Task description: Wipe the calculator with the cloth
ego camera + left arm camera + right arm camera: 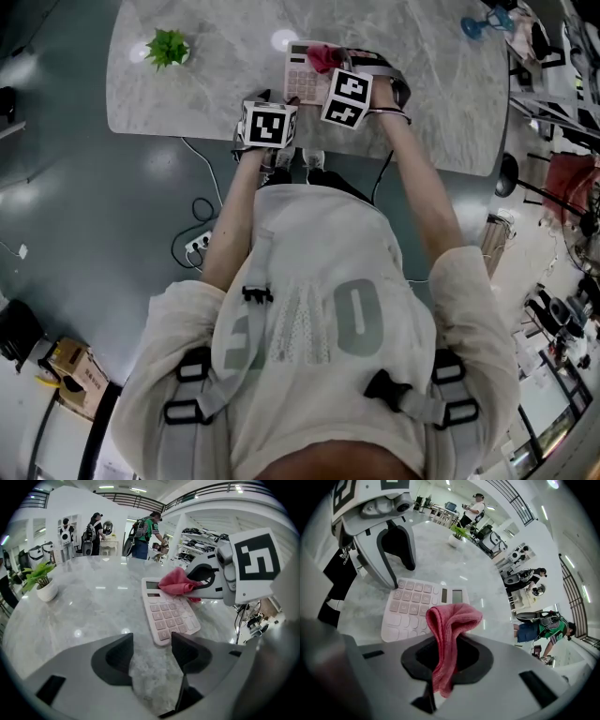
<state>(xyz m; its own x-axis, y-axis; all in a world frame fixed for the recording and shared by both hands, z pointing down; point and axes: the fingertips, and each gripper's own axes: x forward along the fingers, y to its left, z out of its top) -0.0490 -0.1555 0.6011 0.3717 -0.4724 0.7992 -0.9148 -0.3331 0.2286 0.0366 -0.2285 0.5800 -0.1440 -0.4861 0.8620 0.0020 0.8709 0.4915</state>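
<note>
Since right tongs (446, 658) clamp the pink cloth (451, 620) over the display end of the calculator (410, 605) on the counter (440, 557), wipe likely runs down its long axis — left tongs (152, 654), apart, empty, nearer the keys.

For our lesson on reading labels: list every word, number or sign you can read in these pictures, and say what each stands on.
"0": large figure on the back of the person's sweatshirt; the figures beside it are creased and unreadable.
"adidas": apparently, on a black striped garment past the table edge.
Calculator keys: legends too small to read.
Marker cubes: black-and-white patterns, no words.
</note>
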